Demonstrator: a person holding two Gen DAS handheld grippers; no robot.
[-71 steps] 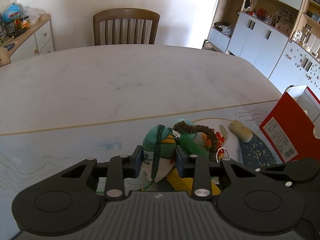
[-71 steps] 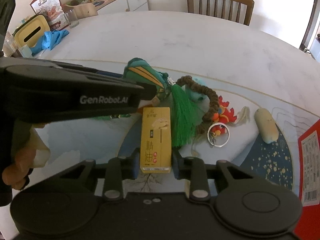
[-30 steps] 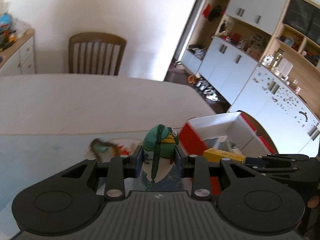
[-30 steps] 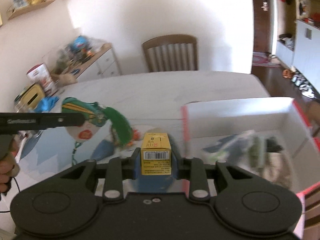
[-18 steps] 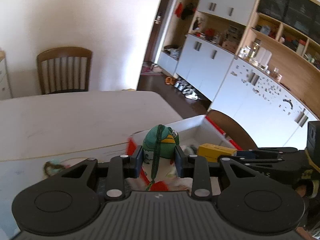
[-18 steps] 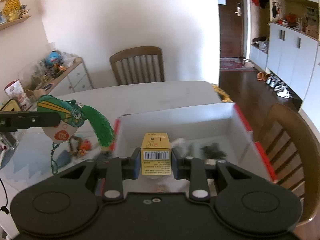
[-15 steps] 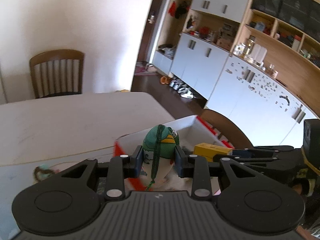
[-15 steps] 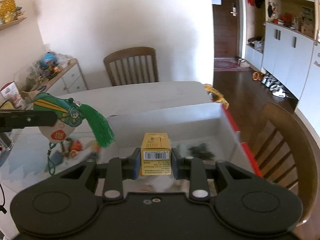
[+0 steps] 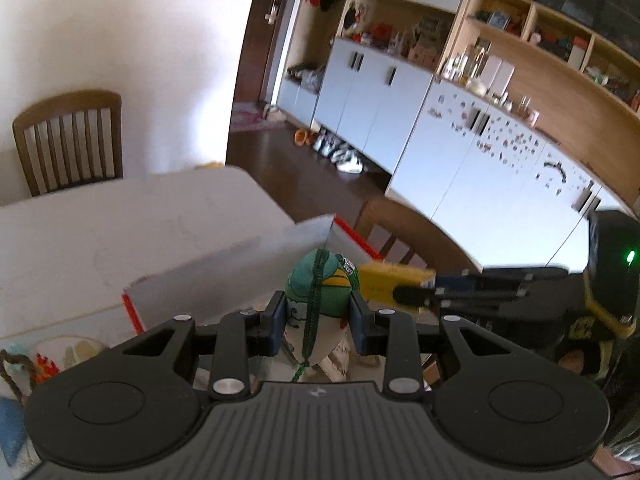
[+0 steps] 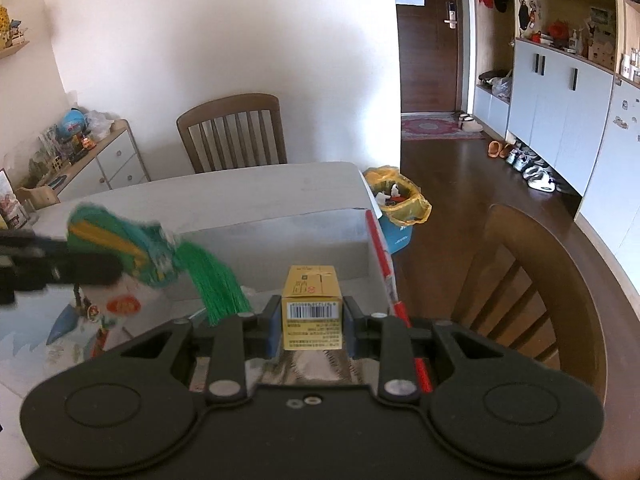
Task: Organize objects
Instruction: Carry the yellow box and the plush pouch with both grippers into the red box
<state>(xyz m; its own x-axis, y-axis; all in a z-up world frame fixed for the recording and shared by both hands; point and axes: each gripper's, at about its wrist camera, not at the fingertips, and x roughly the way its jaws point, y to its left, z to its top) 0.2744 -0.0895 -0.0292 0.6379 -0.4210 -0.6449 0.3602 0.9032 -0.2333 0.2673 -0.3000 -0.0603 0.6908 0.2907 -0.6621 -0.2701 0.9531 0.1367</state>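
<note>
Now both claws are full: the left gripper pinches a green sachet charm and the right gripper clamps a yellow carton. Each item hangs above the open red-edged box on the table, the charm's green tassel dangling.
</note>
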